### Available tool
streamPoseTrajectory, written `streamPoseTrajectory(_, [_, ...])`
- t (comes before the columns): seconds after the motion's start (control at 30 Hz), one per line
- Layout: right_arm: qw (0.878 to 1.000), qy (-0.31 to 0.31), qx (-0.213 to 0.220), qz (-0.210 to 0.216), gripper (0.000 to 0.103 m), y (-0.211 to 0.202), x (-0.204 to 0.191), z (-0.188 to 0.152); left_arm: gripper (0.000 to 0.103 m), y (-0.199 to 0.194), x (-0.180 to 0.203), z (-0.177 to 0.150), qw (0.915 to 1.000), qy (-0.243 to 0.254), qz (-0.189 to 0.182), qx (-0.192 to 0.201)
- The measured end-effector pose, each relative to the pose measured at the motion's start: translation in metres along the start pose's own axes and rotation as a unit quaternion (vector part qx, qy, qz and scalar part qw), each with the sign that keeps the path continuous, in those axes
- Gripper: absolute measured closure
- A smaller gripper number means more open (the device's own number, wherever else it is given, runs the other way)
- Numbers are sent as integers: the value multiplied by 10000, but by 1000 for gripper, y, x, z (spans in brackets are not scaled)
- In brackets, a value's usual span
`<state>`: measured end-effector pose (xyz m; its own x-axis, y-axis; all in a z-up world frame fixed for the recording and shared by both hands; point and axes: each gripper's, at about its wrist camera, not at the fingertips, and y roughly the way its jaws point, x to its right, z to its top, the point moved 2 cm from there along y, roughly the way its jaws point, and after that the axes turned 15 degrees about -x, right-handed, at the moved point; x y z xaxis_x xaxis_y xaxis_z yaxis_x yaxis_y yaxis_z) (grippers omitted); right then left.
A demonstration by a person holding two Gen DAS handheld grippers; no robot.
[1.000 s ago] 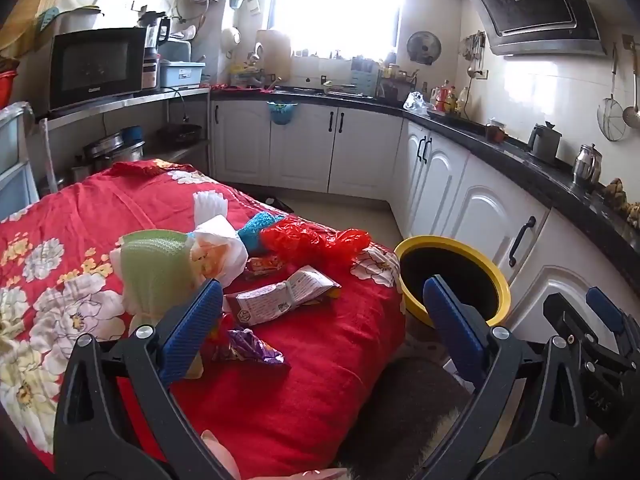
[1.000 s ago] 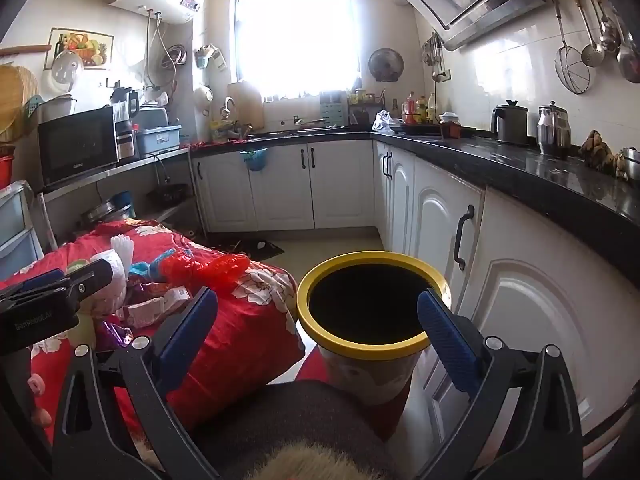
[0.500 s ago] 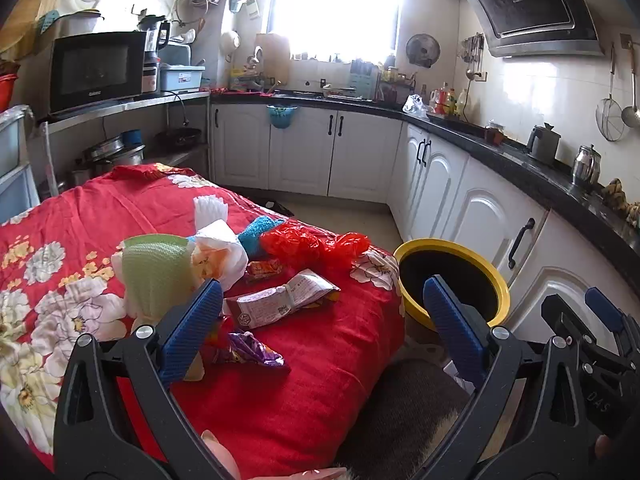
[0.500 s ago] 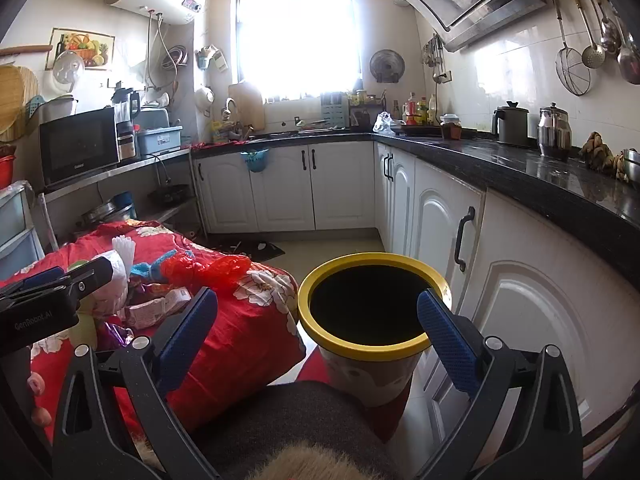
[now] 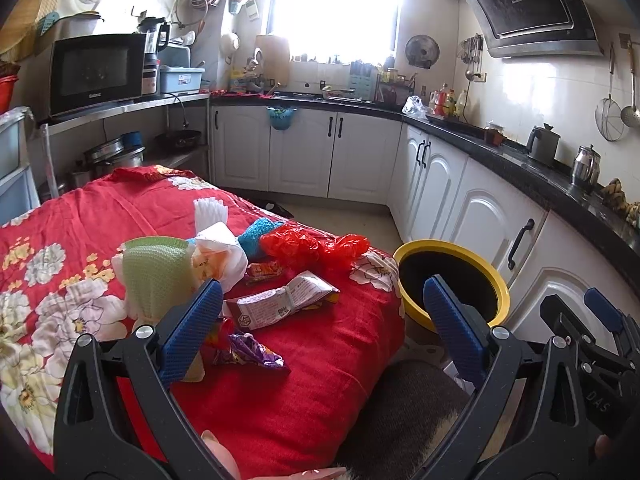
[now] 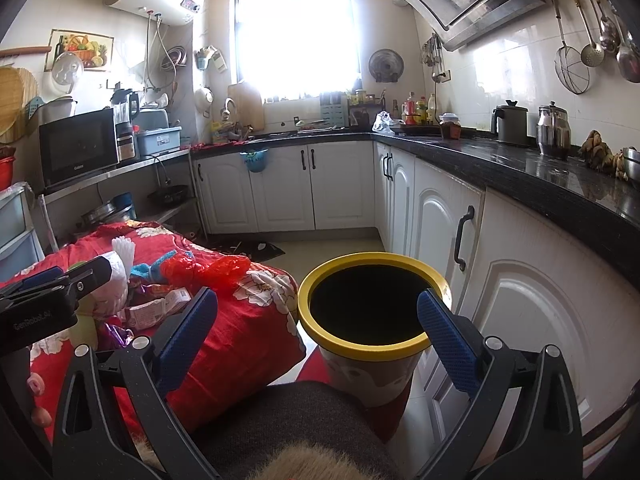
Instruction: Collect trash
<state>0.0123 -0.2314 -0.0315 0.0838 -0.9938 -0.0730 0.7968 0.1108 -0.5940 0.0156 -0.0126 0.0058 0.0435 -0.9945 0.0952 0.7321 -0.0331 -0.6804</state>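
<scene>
Behind left tool (image 5: 322,330), purple wrapper (image 5: 250,354) partly hidden.

red floral cloth (image 5: 332,380), yellow-rimmed bin (image 6: 360,346), purple wrapper (image 5: 250,354).

Wrist views facing forward, sharing bin (image 5: 452,280)

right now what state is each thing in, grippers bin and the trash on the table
left gripper: open, empty
right gripper: open, empty, in front of the bin
yellow-rimmed bin: upright, no lid
red plastic bag: crumpled on the red cloth
white snack wrapper: lying flat
purple wrapper: crumpled
microwave: door closed
cabinet doors: closed
</scene>
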Motion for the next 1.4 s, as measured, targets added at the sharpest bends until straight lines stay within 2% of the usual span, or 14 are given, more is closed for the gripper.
streamPoseTrajectory(0.93, [9999,-108,-43,90,6,-4,-3,4,11,-2,-7,3,10000,-63,14,25])
streamPoseTrajectory(1.1, [9987,-312,-185,348,6,7,-15,11,11,1,-22,4,9996,-242,119,33])
streamPoseTrajectory(1.4, [9927,-688,-439,893,6,32,-47,28,11,4,-73,8,9957,-765,519,76])
